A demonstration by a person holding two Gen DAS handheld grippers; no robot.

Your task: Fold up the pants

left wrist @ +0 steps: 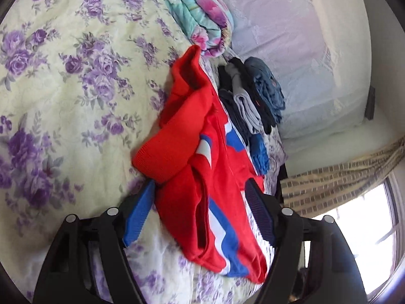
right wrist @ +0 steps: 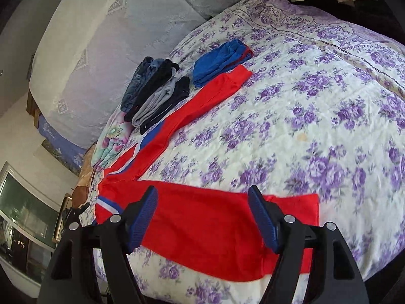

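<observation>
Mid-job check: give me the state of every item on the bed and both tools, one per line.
red pants: unfolded, legs spread apart on the bed
left tool: open, straddling the pants
right tool: open, over one leg
dark and grey clothes: folded, stacked together
blue garment: folded, beside the stack
floral quilt: folded, at the bed's edge

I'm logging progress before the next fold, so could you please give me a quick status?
Both grippers, left and right, open. Red pants spread unfolded on the bedspread, legs apart. Folded clothes pile beside far leg.
</observation>
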